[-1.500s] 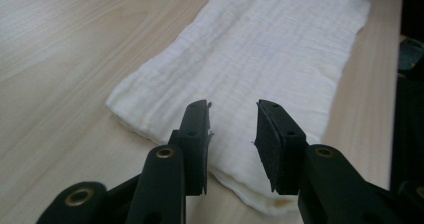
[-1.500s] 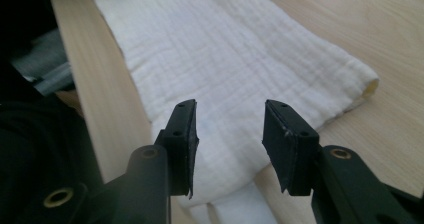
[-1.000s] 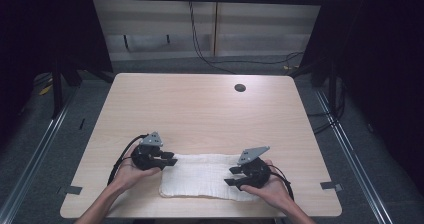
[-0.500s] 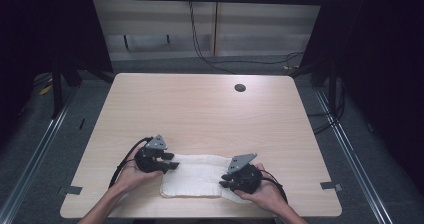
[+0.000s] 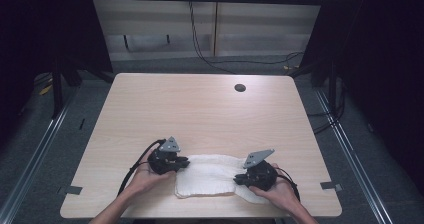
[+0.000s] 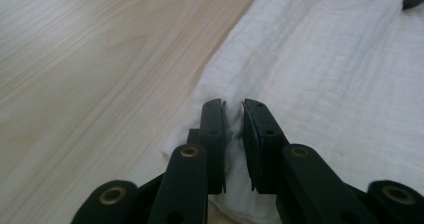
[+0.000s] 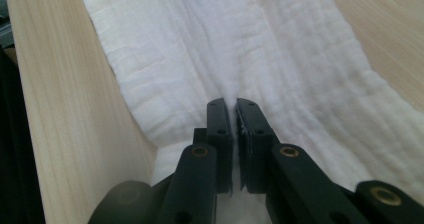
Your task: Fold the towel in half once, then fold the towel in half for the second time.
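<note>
A white cloth [image 5: 210, 180] lies folded in a long strip near the table's front edge. My left gripper [image 5: 185, 163] is at its left end and my right gripper [image 5: 237, 180] at its right end, each held by a hand. In the left gripper view the jaws [image 6: 233, 106] have just been closing and pinch a raised fold of the cloth [image 6: 325, 74] at its edge. The right gripper's jaws [image 7: 231, 104] have also just been closing and stand nearly together, with a ridge of the cloth [image 7: 210, 49] caught between them.
The light wooden table [image 5: 200, 114] has a dark round hole [image 5: 240, 88] at the back right. Grey tape marks [image 5: 73, 189] sit at its front corners. Black cables trail from both grippers. Dark floor and rails surround the table.
The left gripper slid right onto the cloth's left end. The right gripper shifted slightly at the right end. Both pairs of jaws closed on the cloth, which bunched a little.
</note>
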`<state>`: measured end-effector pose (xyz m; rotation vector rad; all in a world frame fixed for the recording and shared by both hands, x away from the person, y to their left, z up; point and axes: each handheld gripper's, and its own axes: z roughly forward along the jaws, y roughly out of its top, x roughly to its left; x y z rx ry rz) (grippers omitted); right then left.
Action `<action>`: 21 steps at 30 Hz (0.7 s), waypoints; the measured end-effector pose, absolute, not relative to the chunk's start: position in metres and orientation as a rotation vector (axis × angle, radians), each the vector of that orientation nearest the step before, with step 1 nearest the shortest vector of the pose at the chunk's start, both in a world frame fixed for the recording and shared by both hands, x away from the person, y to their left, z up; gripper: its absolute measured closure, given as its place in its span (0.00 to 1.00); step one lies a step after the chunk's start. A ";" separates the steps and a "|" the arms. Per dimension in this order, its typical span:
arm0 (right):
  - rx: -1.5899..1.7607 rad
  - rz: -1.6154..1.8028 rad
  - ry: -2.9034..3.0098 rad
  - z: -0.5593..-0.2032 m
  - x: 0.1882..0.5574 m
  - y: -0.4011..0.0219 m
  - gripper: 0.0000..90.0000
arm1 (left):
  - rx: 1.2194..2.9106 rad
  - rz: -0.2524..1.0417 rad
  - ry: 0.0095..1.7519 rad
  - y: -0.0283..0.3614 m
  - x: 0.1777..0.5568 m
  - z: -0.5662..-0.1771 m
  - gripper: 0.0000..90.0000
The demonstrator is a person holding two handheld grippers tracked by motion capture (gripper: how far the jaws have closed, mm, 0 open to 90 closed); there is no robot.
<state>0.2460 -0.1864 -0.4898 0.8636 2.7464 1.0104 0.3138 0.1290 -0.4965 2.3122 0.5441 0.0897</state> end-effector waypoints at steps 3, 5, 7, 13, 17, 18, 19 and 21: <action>0.861 1.009 2.745 -0.489 0.244 -0.188 0.86 | 2.302 0.043 0.553 0.128 0.313 -0.497 0.85; 0.865 1.018 2.748 -0.489 0.243 -0.188 0.78 | 2.288 0.016 0.553 0.130 0.314 -0.497 0.84; 0.885 1.050 2.735 -0.486 0.242 -0.189 0.71 | 2.288 -0.011 0.549 0.130 0.315 -0.496 0.80; 0.843 1.167 2.707 -0.469 0.233 -0.175 0.64 | 2.224 -0.019 0.582 0.139 0.318 -0.486 0.70; 0.800 1.208 2.705 -0.465 0.229 -0.160 0.64 | 2.220 -0.001 0.610 0.144 0.323 -0.480 0.65; 0.782 1.210 2.708 -0.464 0.229 -0.156 0.64 | 2.218 0.008 0.616 0.145 0.325 -0.477 0.62; 0.772 1.206 2.709 -0.463 0.228 -0.151 0.64 | 2.208 0.023 0.628 0.146 0.327 -0.474 0.60; 0.751 1.220 2.714 -0.459 0.227 -0.143 0.62 | 2.186 0.024 0.656 0.147 0.335 -0.470 0.59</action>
